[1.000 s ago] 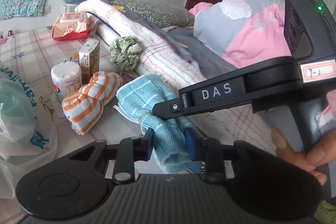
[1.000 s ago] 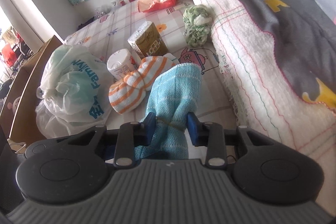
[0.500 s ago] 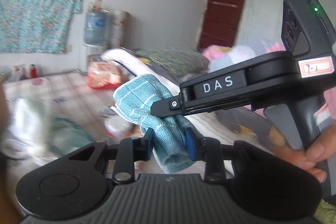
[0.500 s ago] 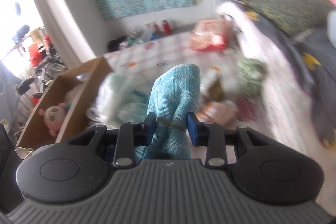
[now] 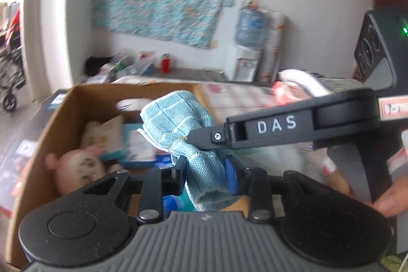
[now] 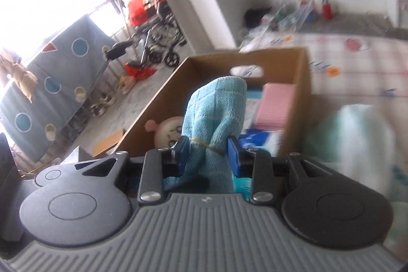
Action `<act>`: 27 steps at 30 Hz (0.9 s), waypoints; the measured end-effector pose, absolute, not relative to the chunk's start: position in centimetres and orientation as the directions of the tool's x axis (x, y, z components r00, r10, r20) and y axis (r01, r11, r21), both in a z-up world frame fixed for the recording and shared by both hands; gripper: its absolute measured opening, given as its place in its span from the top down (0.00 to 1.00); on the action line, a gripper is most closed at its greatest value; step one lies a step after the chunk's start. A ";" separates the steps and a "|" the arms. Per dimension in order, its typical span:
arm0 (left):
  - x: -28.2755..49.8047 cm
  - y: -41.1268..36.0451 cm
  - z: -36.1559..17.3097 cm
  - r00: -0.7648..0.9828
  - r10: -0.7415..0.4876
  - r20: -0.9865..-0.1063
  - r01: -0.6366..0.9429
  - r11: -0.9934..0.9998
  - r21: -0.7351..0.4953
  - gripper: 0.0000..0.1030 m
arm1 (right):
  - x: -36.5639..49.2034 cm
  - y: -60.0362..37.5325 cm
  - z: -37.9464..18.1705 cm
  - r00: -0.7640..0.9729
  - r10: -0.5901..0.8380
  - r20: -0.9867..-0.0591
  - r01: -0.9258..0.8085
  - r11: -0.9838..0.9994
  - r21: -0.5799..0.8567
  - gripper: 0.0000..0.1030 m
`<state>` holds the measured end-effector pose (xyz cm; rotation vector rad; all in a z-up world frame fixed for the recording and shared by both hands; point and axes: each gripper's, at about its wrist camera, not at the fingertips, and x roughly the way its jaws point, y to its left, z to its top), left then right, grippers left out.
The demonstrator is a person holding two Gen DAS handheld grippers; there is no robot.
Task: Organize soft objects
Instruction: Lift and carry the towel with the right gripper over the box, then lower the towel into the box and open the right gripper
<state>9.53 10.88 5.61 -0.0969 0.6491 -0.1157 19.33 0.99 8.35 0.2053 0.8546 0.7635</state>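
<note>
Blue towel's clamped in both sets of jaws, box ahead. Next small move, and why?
Probably carry the blue towel forward and lower it into the cardboard box. Both grippers, left and right, grip it just short of the box, beside the doll.

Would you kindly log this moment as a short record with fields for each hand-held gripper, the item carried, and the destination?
left hand-held gripper: shut on the blue towel
right hand-held gripper: shut on the same blue towel
blue towel: bunched, tied with a thin band, held in the air by both
towel position: in front of and above the open cardboard box
box contents: a pale doll head, a pink flat item, other packets too blurred to name
release: not yet done
</note>
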 end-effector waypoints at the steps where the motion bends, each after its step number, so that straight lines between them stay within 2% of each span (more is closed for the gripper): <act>1: 10.3 11.8 5.4 0.781 -0.130 -0.611 0.060 0.989 -0.134 0.69 | 20.0 2.4 7.9 0.400 0.681 -0.614 -0.521 0.720 0.459 0.70; 5: 13.3 14.8 4.0 0.739 -0.114 -0.664 0.020 0.989 -0.148 0.69 | 22.4 6.7 6.1 0.386 0.658 -0.647 -0.500 0.738 0.453 0.69; 9: 15.6 16.9 1.1 0.640 -0.042 -0.767 -0.023 0.997 -0.074 0.69 | 23.4 9.3 3.5 0.363 0.600 -0.713 -0.495 0.773 0.398 0.66; 12: 15.8 18.0 -0.1 0.591 -0.016 -0.807 -0.050 0.997 -0.057 0.68 | 23.3 9.9 2.7 0.347 0.592 -0.728 -0.504 0.772 0.388 0.61; 16: 15.2 19.1 -0.3 0.586 -0.047 -0.809 -0.065 0.992 -0.105 0.63 | 23.1 8.6 2.9 0.362 0.593 -0.719 -0.512 0.771 0.379 0.60; 20: 15.2 19.4 -0.2 0.600 -0.021 -0.800 -0.081 0.993 -0.087 0.57 | 22.8 7.3 3.4 0.370 0.618 -0.693 -0.513 0.758 0.402 0.58; 25: 14.0 18.9 1.0 0.659 -0.043 -0.751 -0.068 0.991 -0.116 0.38 | 21.4 5.0 4.5 0.400 0.652 -0.645 -0.509 0.743 0.435 0.53; 27: 13.3 18.1 1.6 0.679 -0.046 -0.732 -0.060 0.991 -0.117 0.35 | 20.7 3.7 5.1 0.414 0.664 -0.623 -0.501 0.737 0.453 0.52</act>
